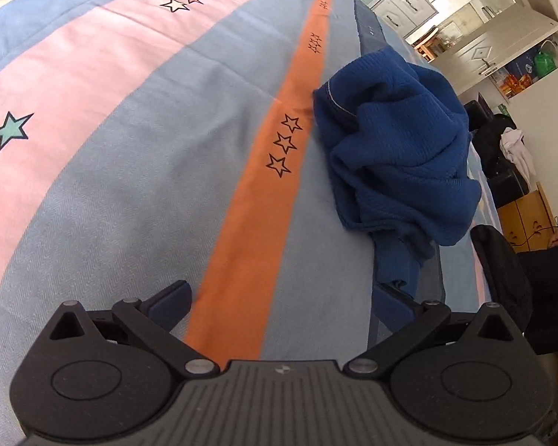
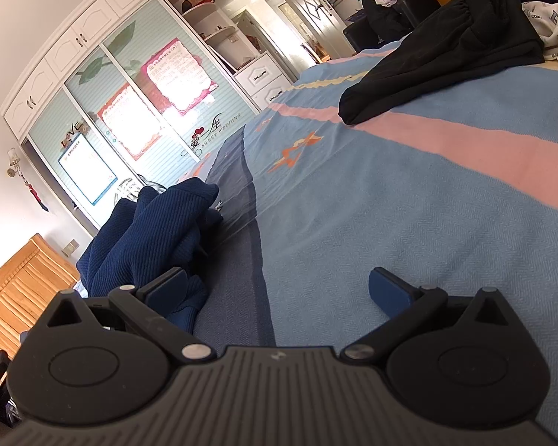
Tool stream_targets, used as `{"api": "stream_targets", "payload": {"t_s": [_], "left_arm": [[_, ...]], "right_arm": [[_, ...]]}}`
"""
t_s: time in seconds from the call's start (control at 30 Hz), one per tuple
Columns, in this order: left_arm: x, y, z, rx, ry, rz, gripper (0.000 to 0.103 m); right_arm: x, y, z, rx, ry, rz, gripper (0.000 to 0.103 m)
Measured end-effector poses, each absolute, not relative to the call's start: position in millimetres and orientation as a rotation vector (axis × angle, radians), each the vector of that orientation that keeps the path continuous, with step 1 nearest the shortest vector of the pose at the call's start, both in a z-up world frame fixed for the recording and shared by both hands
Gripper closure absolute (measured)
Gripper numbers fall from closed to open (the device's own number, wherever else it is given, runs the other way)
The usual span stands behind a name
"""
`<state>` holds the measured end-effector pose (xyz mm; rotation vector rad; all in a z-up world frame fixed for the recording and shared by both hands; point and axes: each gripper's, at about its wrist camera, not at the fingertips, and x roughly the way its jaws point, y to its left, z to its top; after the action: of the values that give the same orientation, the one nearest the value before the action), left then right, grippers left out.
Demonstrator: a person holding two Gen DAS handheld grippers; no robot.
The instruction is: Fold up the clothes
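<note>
Two grippers hang low over a striped bedspread [image 1: 111,193], and both have their jaws spread wide with nothing between them. From the left gripper [image 1: 282,301], an orange stripe printed with outlined stars [image 1: 284,144] runs forward between the pads. A crumpled blue knit sweater [image 1: 394,148] lies in a heap on the bedspread to the right of that stripe, near the bed's edge; one ribbed cuff [image 1: 398,264] trails down to just beside the right-hand pad, and whether they touch cannot be told. From the right gripper [image 2: 279,293], the same sweater [image 2: 148,238] sits at the left, bunched just behind the left-hand pad. A black garment [image 2: 446,63] lies farther up the bed, well apart from the sweater. A white wardrobe with sliding doors [image 2: 104,85] stands beyond the bed.
</note>
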<state>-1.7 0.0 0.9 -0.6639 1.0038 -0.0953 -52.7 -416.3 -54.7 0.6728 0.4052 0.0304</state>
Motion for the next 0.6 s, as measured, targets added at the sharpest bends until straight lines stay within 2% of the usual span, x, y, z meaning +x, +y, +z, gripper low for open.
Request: {"api": "stream_targets", "payload": {"t_s": [0.2,0.43,0.53,0.6], "left_arm": [[-13,0,7,-0.709,0.984,-0.117,0.001],[-27,-15,18,-0.447,0.972,-0.081,0.001],[-33,-15,31,-0.387,0.808,-0.072,0.001],[-33,-16,43,-0.351,0.769,-0.035,0.001]], "right_arm": [[-51,-415,-52,0.661,0.417,0.024,0.0],[-45,-414,-46,0.647,0.464,0.022,0.0],[-39,-413,-37,0.66,0.519,0.039,0.0],[-36,-408,-29,0.666,0.531,0.067,0.0]]}}
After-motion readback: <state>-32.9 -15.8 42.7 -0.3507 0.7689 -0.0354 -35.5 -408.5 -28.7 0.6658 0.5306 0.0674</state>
